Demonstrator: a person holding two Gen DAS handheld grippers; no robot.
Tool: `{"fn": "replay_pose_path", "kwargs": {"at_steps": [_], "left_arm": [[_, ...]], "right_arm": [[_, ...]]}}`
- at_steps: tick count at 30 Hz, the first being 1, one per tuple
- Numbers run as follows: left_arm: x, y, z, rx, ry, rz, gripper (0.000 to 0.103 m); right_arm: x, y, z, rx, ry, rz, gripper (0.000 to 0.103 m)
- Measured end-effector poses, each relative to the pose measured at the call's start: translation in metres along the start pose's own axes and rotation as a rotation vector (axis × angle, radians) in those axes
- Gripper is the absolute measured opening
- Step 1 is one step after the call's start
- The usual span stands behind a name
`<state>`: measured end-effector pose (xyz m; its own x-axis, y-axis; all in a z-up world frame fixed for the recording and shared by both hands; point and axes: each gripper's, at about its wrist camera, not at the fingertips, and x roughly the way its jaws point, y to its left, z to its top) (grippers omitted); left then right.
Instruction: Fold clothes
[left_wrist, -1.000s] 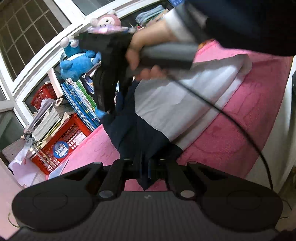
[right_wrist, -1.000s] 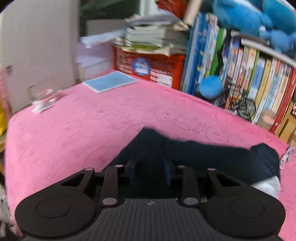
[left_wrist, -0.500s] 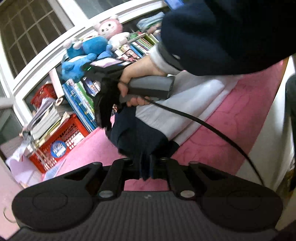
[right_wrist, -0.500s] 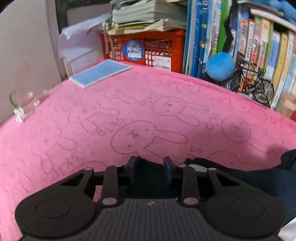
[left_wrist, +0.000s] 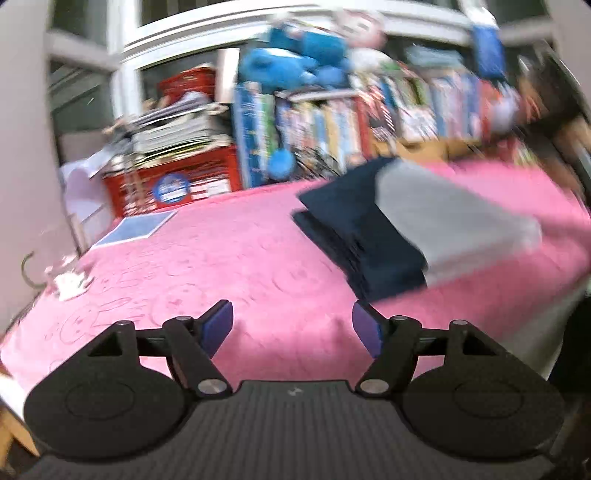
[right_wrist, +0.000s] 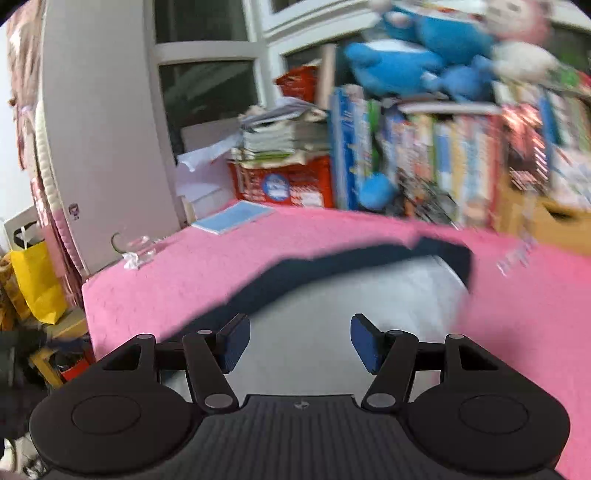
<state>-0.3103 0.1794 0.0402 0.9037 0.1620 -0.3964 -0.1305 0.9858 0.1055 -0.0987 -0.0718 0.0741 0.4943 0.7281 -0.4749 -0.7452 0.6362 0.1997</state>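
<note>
A folded garment, navy (left_wrist: 364, 229) at one end and grey-white (left_wrist: 450, 221) over the rest, lies flat on the pink bunny-print blanket (left_wrist: 221, 266). In the left wrist view it sits ahead and to the right of my left gripper (left_wrist: 291, 326), whose jaws are opening with nothing between them. In the right wrist view the same garment (right_wrist: 354, 291) spreads just beyond my right gripper (right_wrist: 300, 341); its jaws are opening too, hovering over the pale cloth without pinching it. Both views are motion-blurred.
A red basket (left_wrist: 173, 184) stacked with papers, a row of books (left_wrist: 325, 125) and blue plush toys (left_wrist: 299, 55) line the far side. A blue notebook (left_wrist: 136, 229) and a clear glass item (right_wrist: 138, 249) lie at the blanket's left edge. A yellow bag (right_wrist: 35, 280) hangs beyond it.
Both grippers have let go of the navy cloth and opened. They pulled back from the garment, which now lies folded on the blanket. The hand and sleeve have left the left wrist view.
</note>
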Motion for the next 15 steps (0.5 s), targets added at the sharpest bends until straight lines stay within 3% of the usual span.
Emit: {"fn": "replay_pose_path", "kwargs": {"at_steps": [3,5,11,15], "left_arm": [[-0.001,0.005,0.026,-0.106,-0.046,-0.003,0.071],[0.002,-0.017,0.048,-0.079,-0.1,0.008,0.071],[0.036,-0.141,0.083,0.161,-0.185,-0.098,0.08],[0.074,-0.201,0.082,0.245,-0.132,-0.107,0.085]], "right_arm": [[-0.02,-0.017,-0.034,0.092,0.016,-0.002,0.06],[-0.027,-0.029,-0.053,0.179,0.023,0.009,0.06],[-0.037,-0.086,-0.087,0.583,-0.001,0.153,0.06],[-0.032,-0.118,-0.09,0.733,0.005,0.181,0.061]]}}
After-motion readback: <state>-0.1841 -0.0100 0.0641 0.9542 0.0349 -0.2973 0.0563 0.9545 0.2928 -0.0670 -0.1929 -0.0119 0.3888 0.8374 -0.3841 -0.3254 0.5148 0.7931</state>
